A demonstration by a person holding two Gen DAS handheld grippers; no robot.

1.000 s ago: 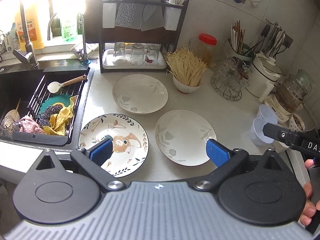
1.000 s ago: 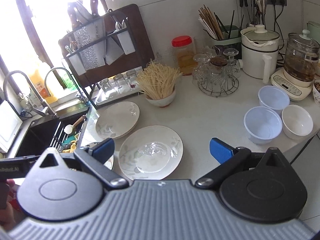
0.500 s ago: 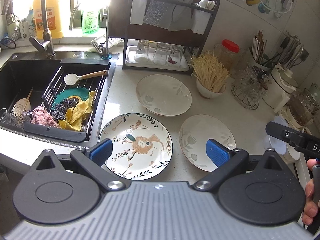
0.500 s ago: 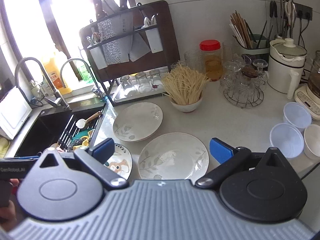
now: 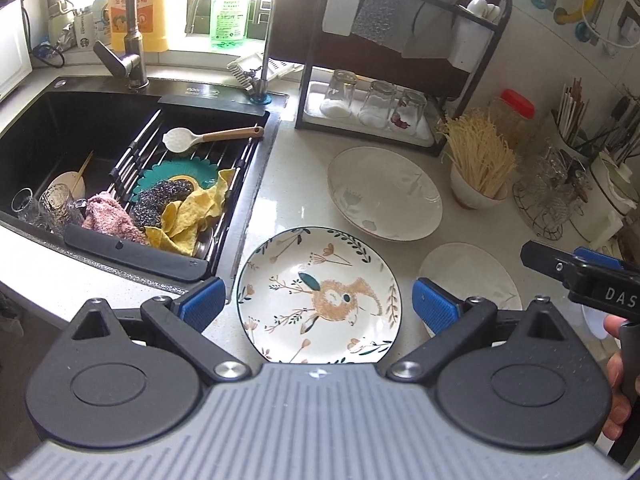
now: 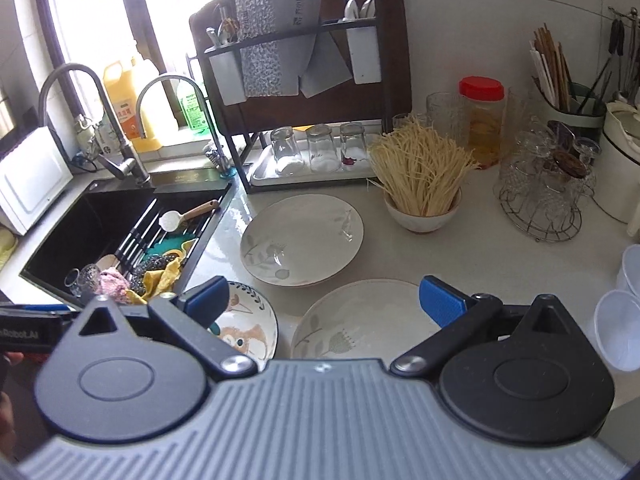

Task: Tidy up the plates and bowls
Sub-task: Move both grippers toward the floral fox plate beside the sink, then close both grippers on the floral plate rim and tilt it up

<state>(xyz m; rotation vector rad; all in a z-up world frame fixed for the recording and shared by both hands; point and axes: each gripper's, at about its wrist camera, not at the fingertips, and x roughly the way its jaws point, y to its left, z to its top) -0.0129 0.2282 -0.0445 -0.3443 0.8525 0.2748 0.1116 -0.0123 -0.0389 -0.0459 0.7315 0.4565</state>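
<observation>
Three plates lie on the white counter. A patterned plate with a rabbit drawing sits nearest, by the sink edge; it also shows in the right wrist view. A pale leaf-print plate lies behind it. A second pale plate lies to the right. My left gripper is open and empty, above the rabbit plate. My right gripper is open and empty, above the near pale plate. White bowls stand at the far right.
A black sink with a rack of cloths, scourers and a spoon is on the left. A dark rack with upturned glasses stands at the back. A bowl of dry noodles, a red-lidded jar, a wire glass holder and appliances crowd the right.
Both grippers have moved left along the counter. The rabbit plate now sits centred between my left fingers, and the bowls have slid to the right edge of the right view.
</observation>
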